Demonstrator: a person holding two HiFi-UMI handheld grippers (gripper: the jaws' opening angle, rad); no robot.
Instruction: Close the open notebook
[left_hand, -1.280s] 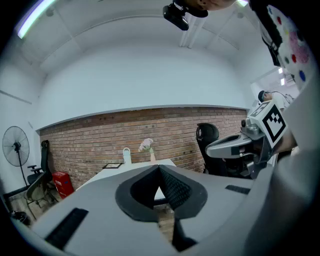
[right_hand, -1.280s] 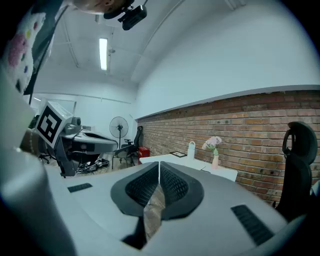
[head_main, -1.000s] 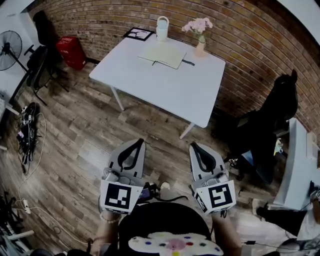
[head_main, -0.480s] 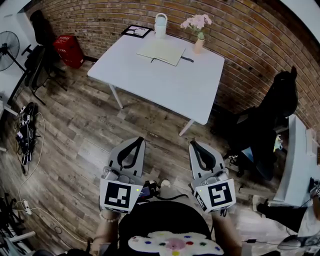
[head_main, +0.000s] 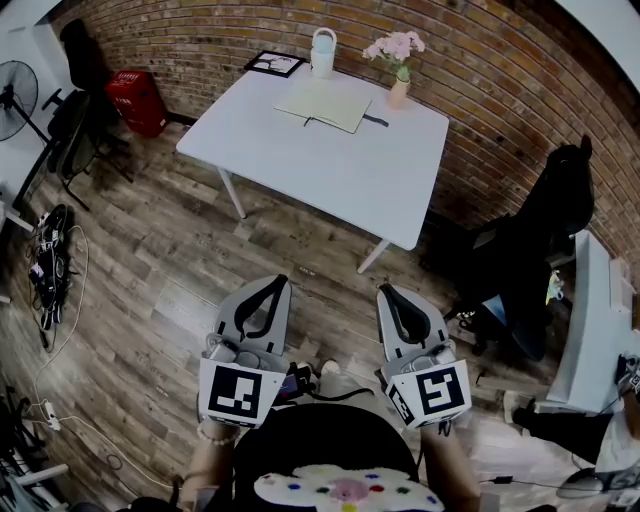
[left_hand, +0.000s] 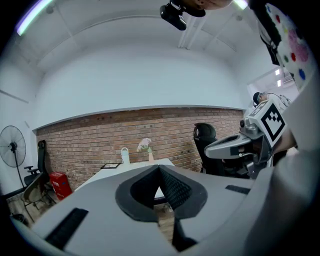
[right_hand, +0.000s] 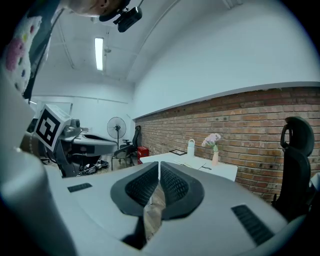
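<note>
The open notebook (head_main: 325, 104) lies flat at the far side of a white table (head_main: 330, 170), with a dark pen (head_main: 375, 122) at its right edge. In the head view both grippers hang over the wooden floor, well short of the table. The left gripper (head_main: 277, 283) is shut with nothing in it. The right gripper (head_main: 385, 291) is shut and empty too. From the left gripper view (left_hand: 159, 167) the table (left_hand: 127, 172) shows small beyond the closed jaws. The right gripper view (right_hand: 158, 165) shows the notebook (right_hand: 195, 163) far off on the table.
A white jug (head_main: 322, 52), a vase of pink flowers (head_main: 398, 70) and a dark picture frame (head_main: 274, 65) stand along the table's far edge by the brick wall. A black office chair (head_main: 540, 250) stands right, a red case (head_main: 130, 100) and a fan (head_main: 20, 100) left.
The table and notebook have shifted slightly up in the head view since a second ago; both grippers keep their places and stay shut.
</note>
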